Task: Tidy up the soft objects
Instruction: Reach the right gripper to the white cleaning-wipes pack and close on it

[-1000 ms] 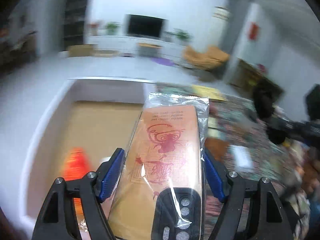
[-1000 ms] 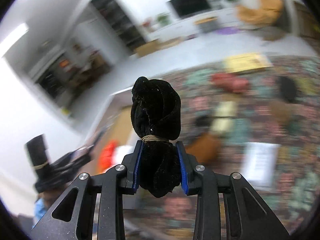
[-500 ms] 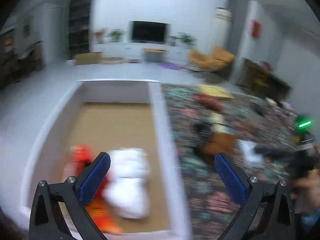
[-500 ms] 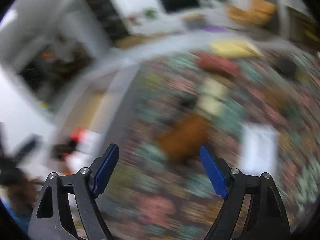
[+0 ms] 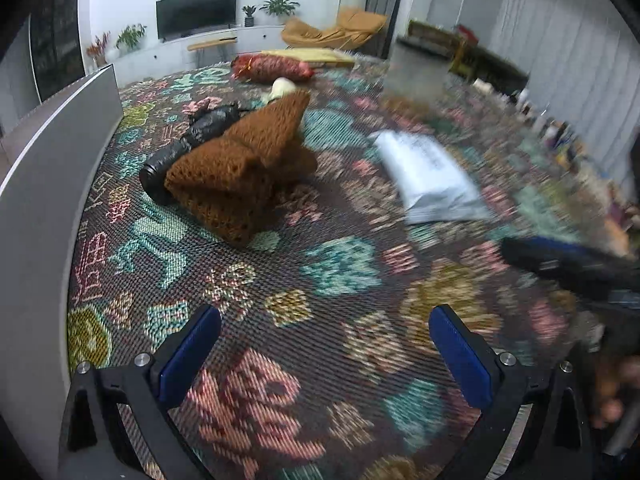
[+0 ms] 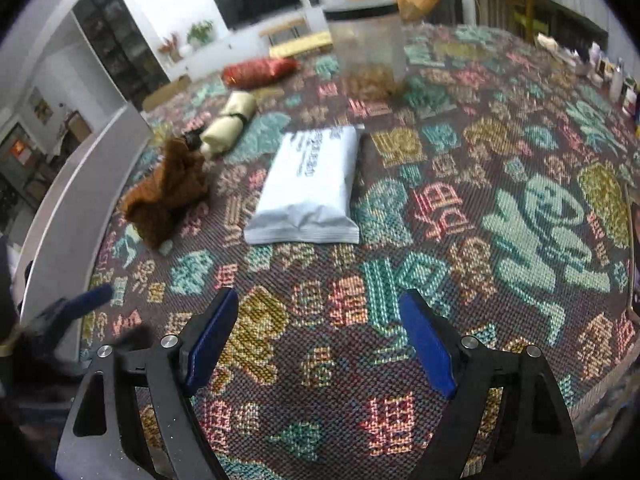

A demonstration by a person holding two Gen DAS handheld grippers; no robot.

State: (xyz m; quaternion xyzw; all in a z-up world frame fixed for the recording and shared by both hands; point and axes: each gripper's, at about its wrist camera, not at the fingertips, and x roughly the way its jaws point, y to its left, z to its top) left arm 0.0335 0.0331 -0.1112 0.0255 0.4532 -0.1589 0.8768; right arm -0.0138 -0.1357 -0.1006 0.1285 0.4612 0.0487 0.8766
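Note:
A brown knitted cloth lies bunched on the patterned rug, with a black rolled bundle behind it. It also shows in the right wrist view. A white soft packet lies mid-rug, also in the left wrist view. A cream roll and a red bundle lie farther back. My left gripper is open and empty above the rug. My right gripper is open and empty in front of the white packet.
A white box wall runs along the left edge, also in the right wrist view. A clear tub with a dark lid stands at the back. Small bottles line the far right. The right gripper shows blurred in the left wrist view.
Both grippers have let go: the left of the printed packet, the right of the black bundle. Both have swung from the box to the rug.

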